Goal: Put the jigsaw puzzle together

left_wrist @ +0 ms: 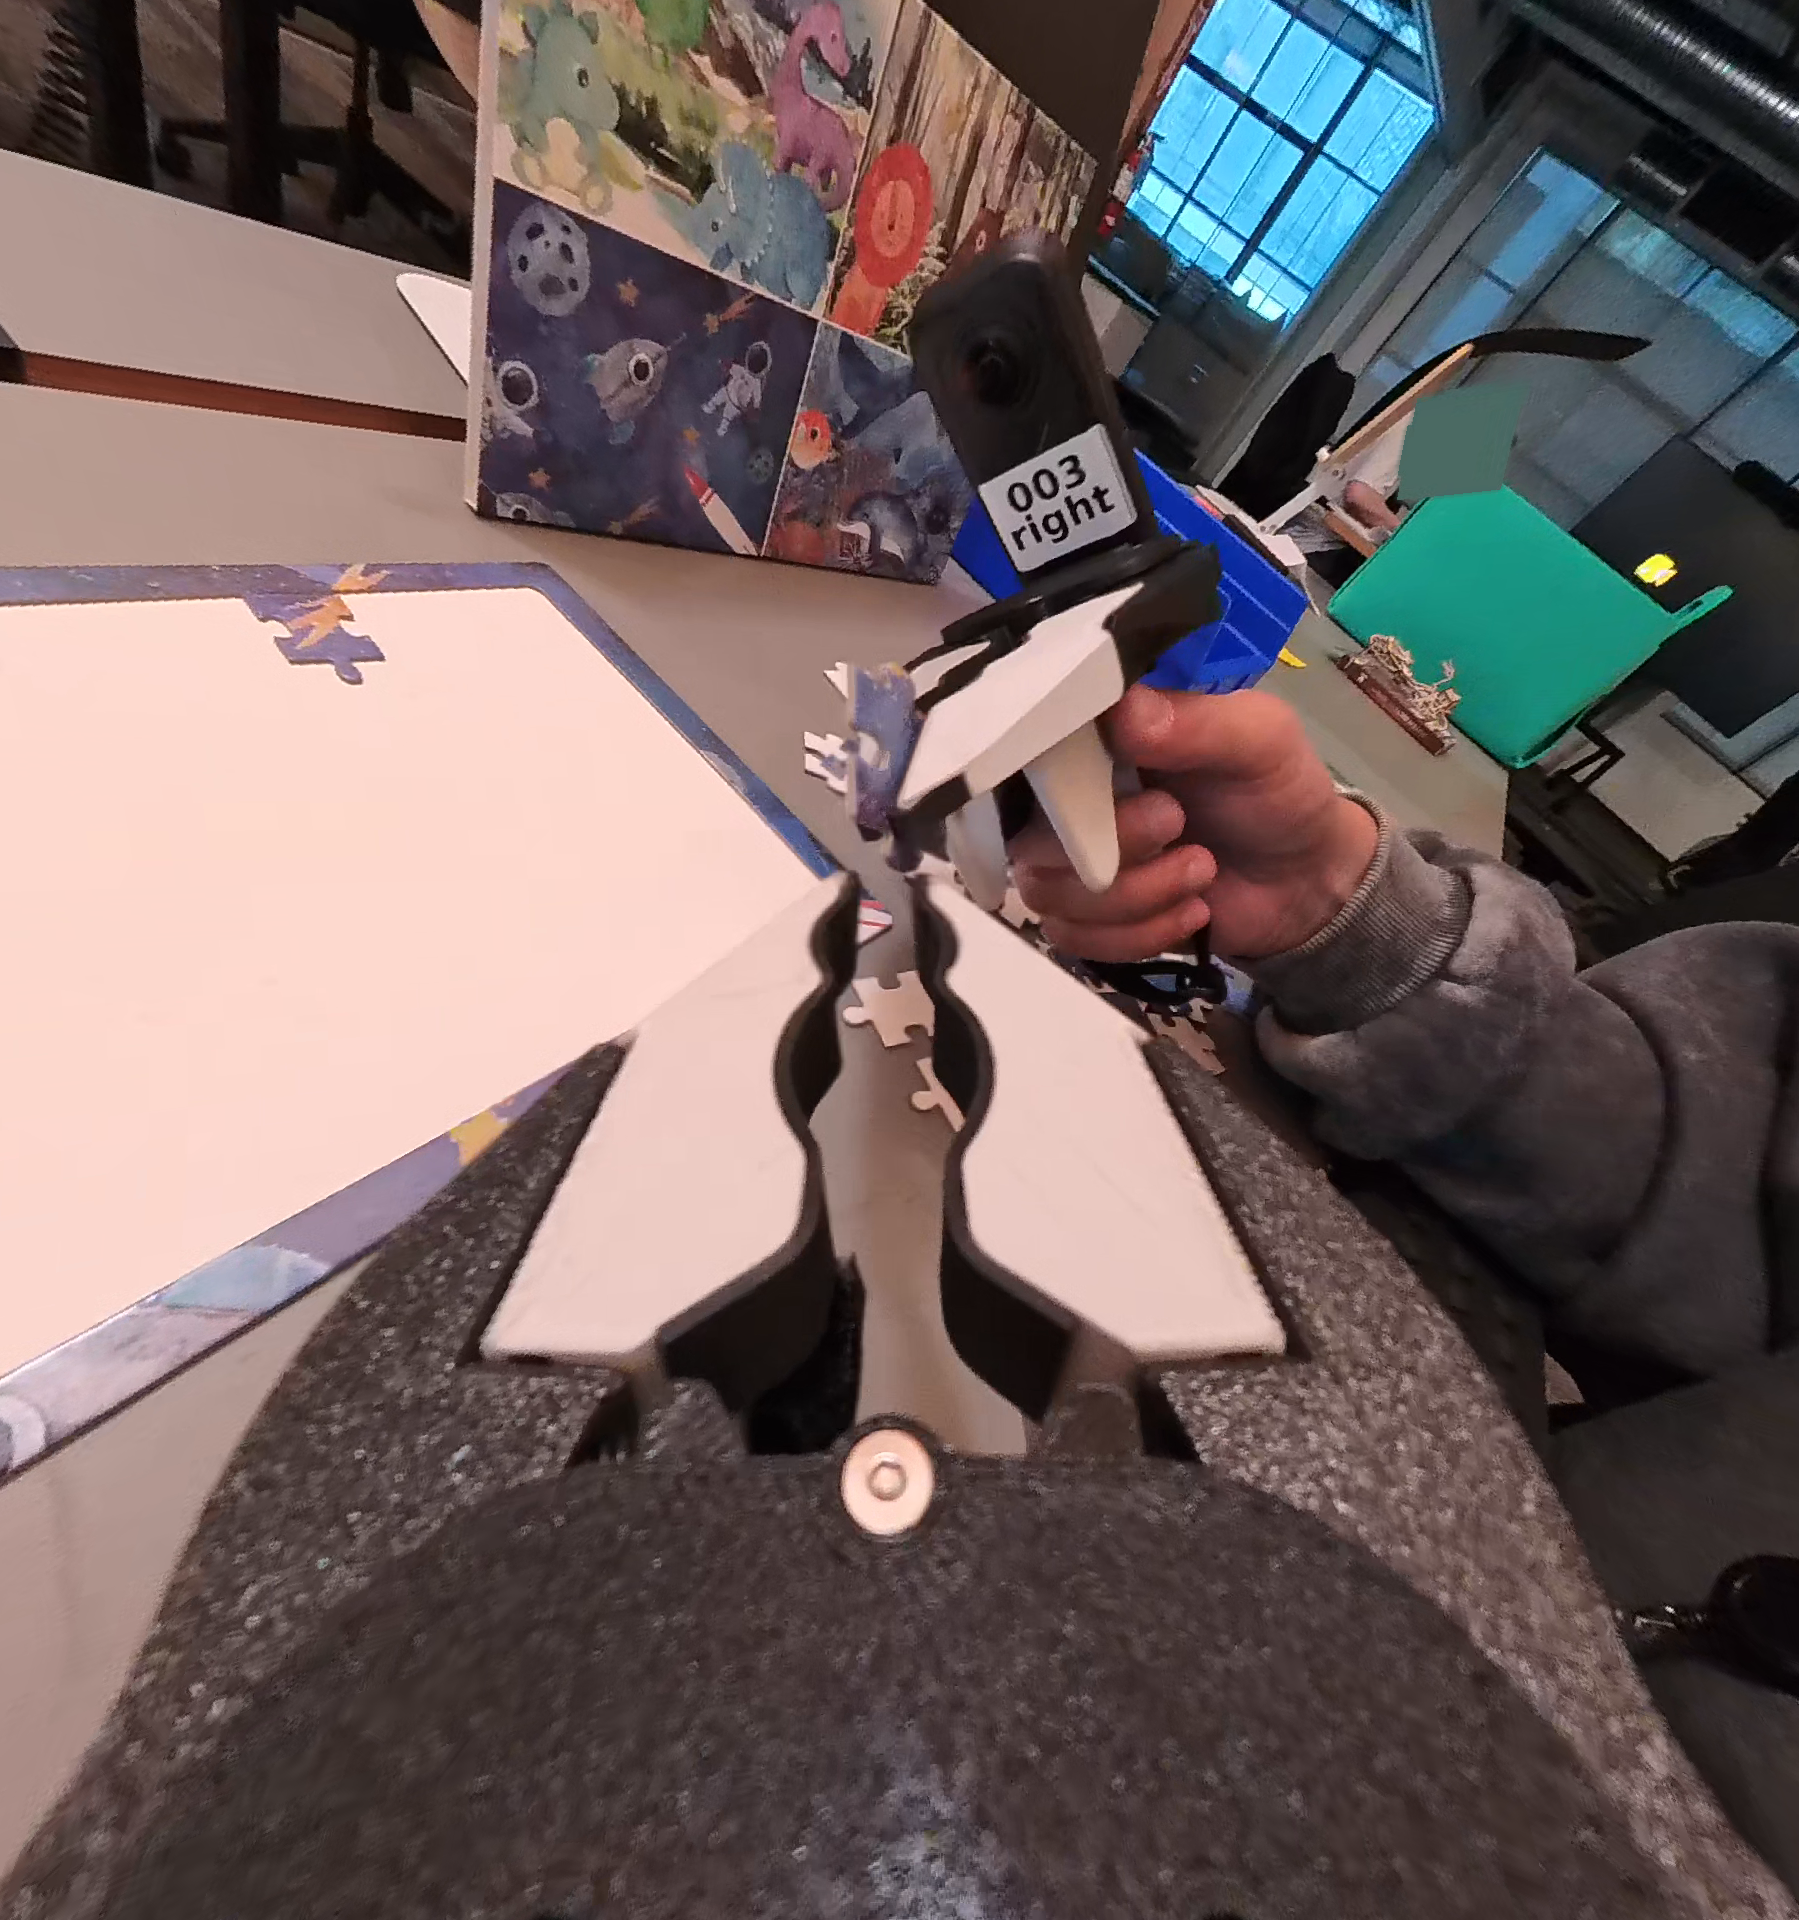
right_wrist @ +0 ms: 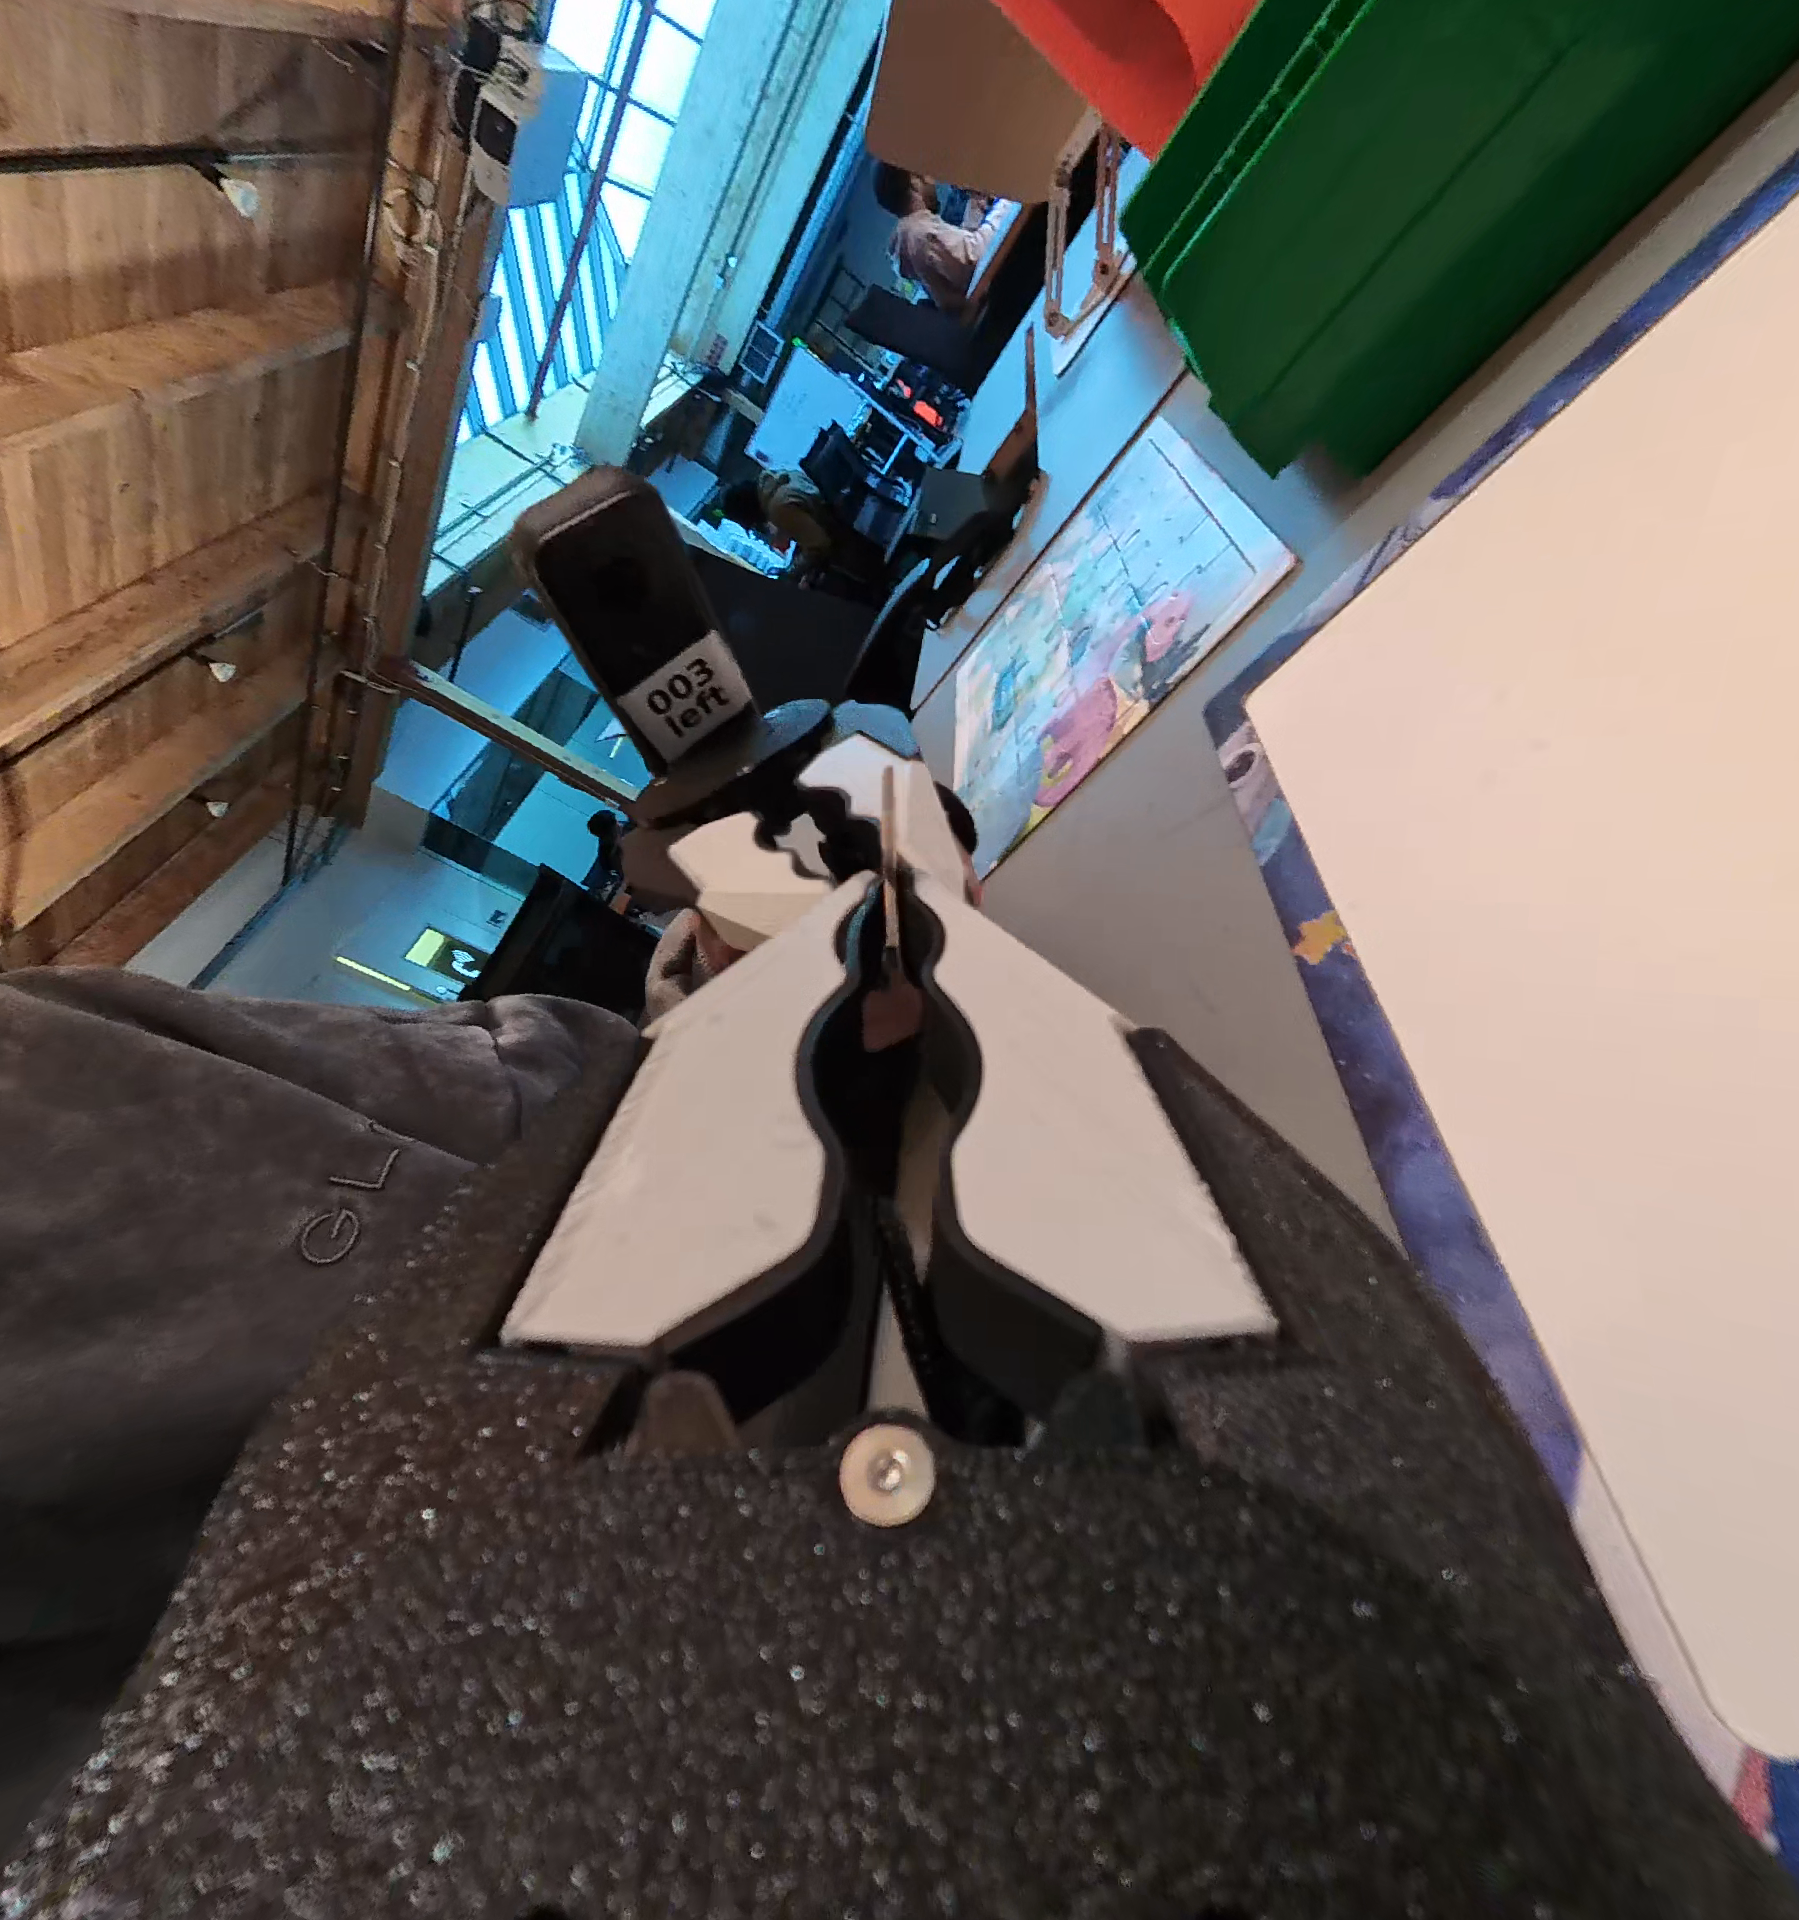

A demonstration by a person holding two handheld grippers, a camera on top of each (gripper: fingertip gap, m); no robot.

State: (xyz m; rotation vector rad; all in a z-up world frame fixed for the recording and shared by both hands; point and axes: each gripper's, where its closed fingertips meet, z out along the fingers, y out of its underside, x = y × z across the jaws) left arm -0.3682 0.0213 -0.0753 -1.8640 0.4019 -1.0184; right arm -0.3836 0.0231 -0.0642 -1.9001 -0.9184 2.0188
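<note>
Grey table (left_wrist: pixel 199 488) carries a white puzzle tray (left_wrist: pixel 303 883) with a starry blue border, mostly bare inside, one piece seated at its far edge. Beside it, the right gripper (left_wrist: pixel 890 821) pinches a blue piece (left_wrist: pixel 879 753) upright above loose pieces (left_wrist: pixel 890 1003). Just below, the left gripper (left_wrist: pixel 884 894) stands slightly parted, empty.

The left gripper (left_wrist: pixel 887 888) hovers with jaws parted, tips just beside the puzzle piece (left_wrist: pixel 882 750) — pinched by the right gripper (left_wrist: pixel 900 821).
</note>
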